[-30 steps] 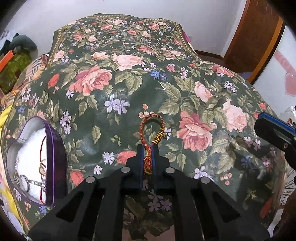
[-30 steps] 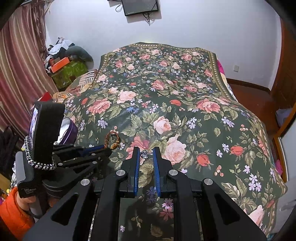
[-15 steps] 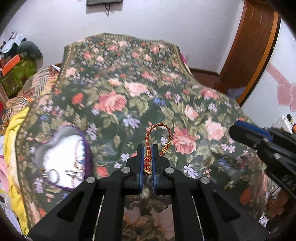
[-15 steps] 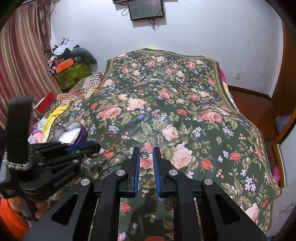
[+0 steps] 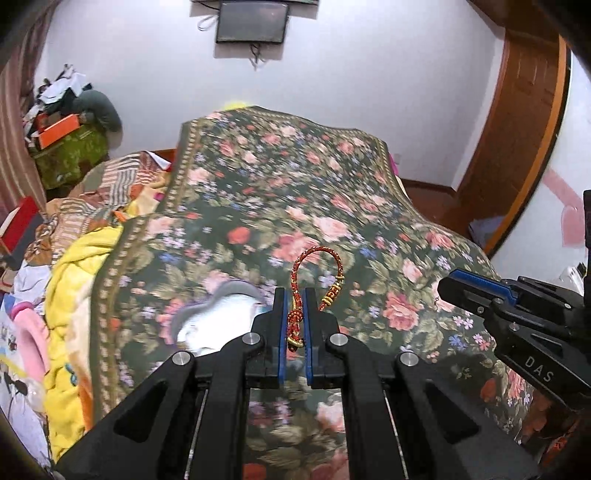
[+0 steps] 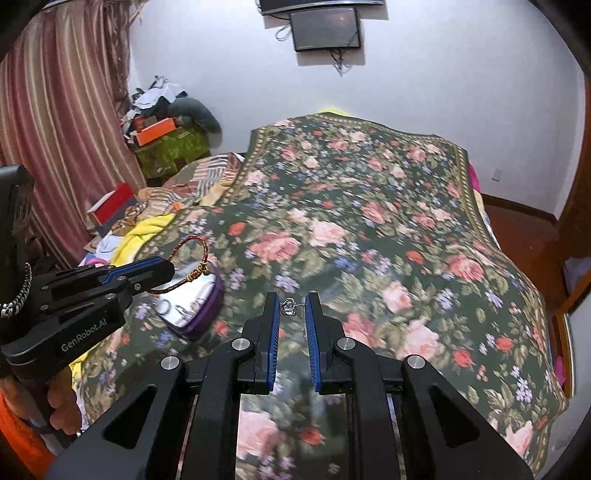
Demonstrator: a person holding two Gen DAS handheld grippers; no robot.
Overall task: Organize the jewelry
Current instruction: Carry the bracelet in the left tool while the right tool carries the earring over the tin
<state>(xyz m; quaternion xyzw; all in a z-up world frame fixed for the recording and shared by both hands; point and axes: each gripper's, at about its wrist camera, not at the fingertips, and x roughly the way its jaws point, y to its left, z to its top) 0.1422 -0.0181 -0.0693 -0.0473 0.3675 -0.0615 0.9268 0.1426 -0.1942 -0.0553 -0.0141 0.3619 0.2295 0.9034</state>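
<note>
My left gripper [image 5: 294,295] is shut on a red and gold braided bracelet [image 5: 317,255], whose loop and beaded end stand up past the fingertips. It hangs above the bed. Just beyond and below it lies a heart-shaped purple jewelry box [image 5: 212,319] with a white lining, blurred here. In the right wrist view the bracelet [image 6: 192,258] dangles over the box [image 6: 201,301], where a ring shows inside. My right gripper [image 6: 292,301] is shut on a small silver pendant [image 6: 288,306] at its fingertips, held in the air to the right of the box.
A floral bedspread [image 6: 388,229] covers the bed. A yellow blanket [image 5: 74,280] and loose clothes pile along the bed's left edge. A striped curtain [image 6: 55,122], cluttered boxes [image 6: 159,133], a wall screen [image 6: 325,27] and a wooden door [image 5: 517,129] surround the bed.
Both grippers have lifted away from the bedspread and tilted up. The left one carried the bracelet leftwards, from beside the box to over it. The pendant stays in the right gripper.
</note>
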